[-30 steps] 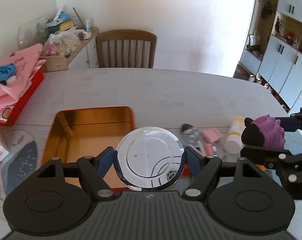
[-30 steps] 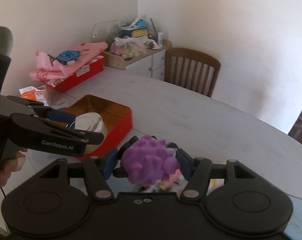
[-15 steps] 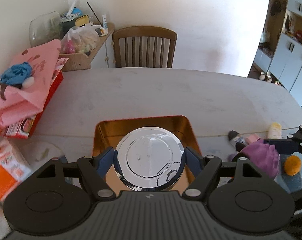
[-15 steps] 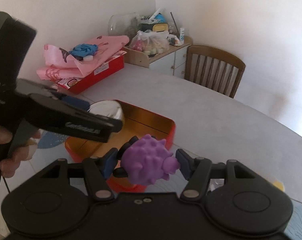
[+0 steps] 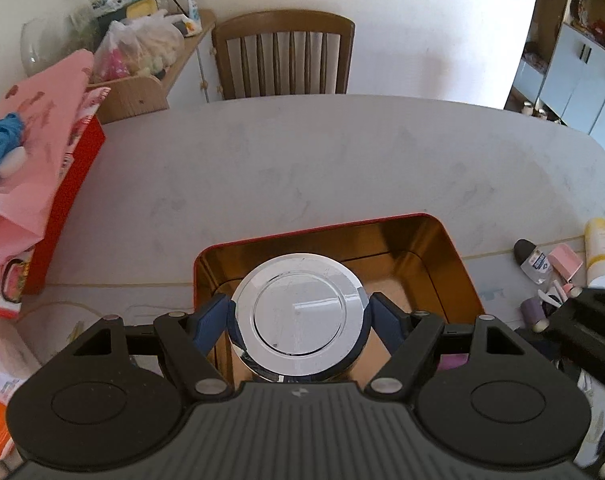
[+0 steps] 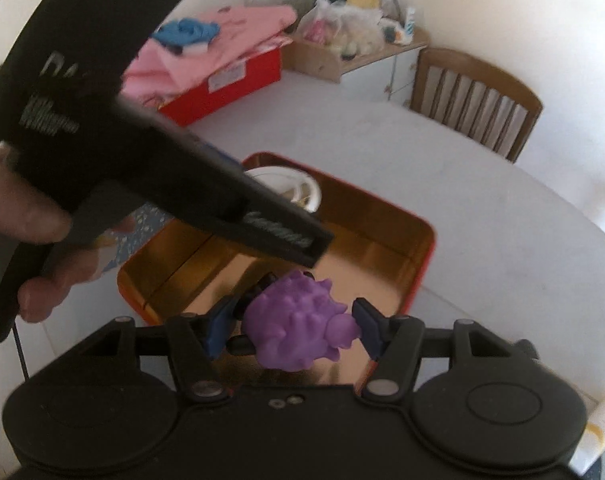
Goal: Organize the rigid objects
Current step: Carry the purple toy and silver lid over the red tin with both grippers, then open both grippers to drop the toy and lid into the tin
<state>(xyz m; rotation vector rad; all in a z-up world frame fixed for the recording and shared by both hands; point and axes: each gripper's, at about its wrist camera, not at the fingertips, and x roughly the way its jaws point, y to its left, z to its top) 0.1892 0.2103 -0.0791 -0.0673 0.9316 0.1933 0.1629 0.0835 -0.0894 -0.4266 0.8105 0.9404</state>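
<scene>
My left gripper (image 5: 298, 316) is shut on a round shiny metal tin (image 5: 300, 312), held over the near left part of an open red tin box (image 5: 442, 236) with a gold inside. In the right wrist view my right gripper (image 6: 292, 330) is shut on a purple spiky toy (image 6: 298, 334) above the same red box (image 6: 422, 240). The left gripper's black body (image 6: 142, 152), held by a hand (image 6: 26, 216), crosses over that box with the metal tin (image 6: 290, 188) showing behind it.
A pile of small items (image 5: 558, 268) with a yellow-white bottle (image 5: 600, 252) lies right of the box. A red carton under pink cloth (image 5: 34, 168) sits at the table's left. A wooden chair (image 5: 282, 56) stands at the far edge, a cluttered shelf (image 5: 142, 48) beside it.
Both grippers have moved left and down with their loads, from beside the red box to above it. The box now lies directly under the metal tin and the purple toy.
</scene>
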